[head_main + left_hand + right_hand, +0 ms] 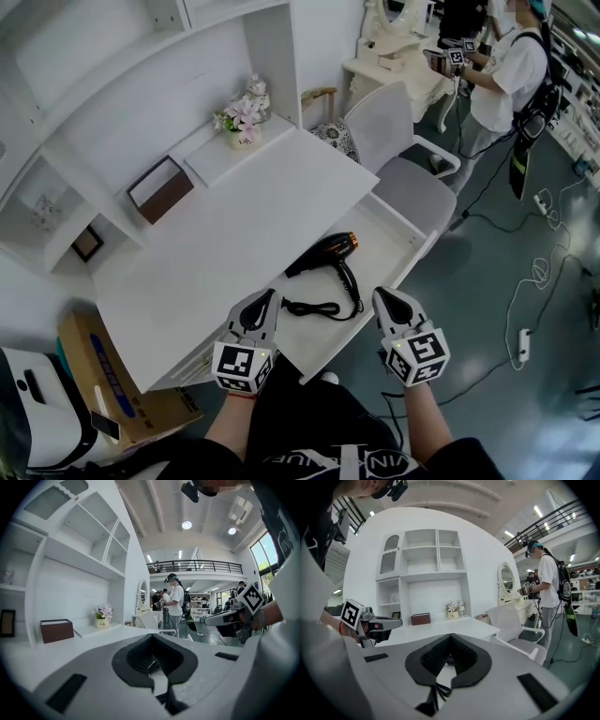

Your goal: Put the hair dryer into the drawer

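Note:
A black hair dryer [330,255] with an orange rear ring lies inside the open white drawer [408,234], its black cord [314,307] looped toward me. Both grippers hover above the drawer's near end, apart from the dryer. My left gripper [263,302] is shut and holds nothing; its closed jaws fill the left gripper view [152,660]. My right gripper [384,298] is likewise shut and empty, jaws together in the right gripper view [449,656], where a bit of cord [440,689] shows below them.
The white desk top [234,234] carries a brown box [160,187] and a flower pot [243,117]. A white chair [403,155] stands beside the drawer. A cardboard box [108,384] sits on the floor at left. A person [502,70] with grippers stands far right.

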`<state>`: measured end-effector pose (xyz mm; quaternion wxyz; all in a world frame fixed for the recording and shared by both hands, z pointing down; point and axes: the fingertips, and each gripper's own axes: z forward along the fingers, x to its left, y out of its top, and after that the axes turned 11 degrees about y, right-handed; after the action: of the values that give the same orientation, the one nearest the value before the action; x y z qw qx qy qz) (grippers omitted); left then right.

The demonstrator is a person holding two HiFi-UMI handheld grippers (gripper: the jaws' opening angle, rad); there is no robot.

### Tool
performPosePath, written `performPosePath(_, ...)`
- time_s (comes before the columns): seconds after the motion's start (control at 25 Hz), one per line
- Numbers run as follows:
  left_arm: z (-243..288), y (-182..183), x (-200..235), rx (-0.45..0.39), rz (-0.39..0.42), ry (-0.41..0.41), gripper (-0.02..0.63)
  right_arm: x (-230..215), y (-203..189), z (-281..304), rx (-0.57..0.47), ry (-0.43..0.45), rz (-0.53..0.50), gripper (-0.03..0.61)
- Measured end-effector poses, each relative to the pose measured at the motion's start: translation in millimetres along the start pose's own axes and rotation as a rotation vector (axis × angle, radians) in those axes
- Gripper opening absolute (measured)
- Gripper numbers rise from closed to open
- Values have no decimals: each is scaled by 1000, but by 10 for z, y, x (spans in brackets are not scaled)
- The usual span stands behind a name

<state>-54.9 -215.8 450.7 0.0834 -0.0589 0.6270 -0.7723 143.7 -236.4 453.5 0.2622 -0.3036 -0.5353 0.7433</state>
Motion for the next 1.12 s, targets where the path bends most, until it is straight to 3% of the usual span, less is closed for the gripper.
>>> performPosePath(0.48,-207,282,362,-75,-39,88,5,24,276,-221,-71,-20,-29,3)
performPosePath(1.12,-142,508,267,-131,-19,59,5,-21,448,-336,-128,-46,-25,3)
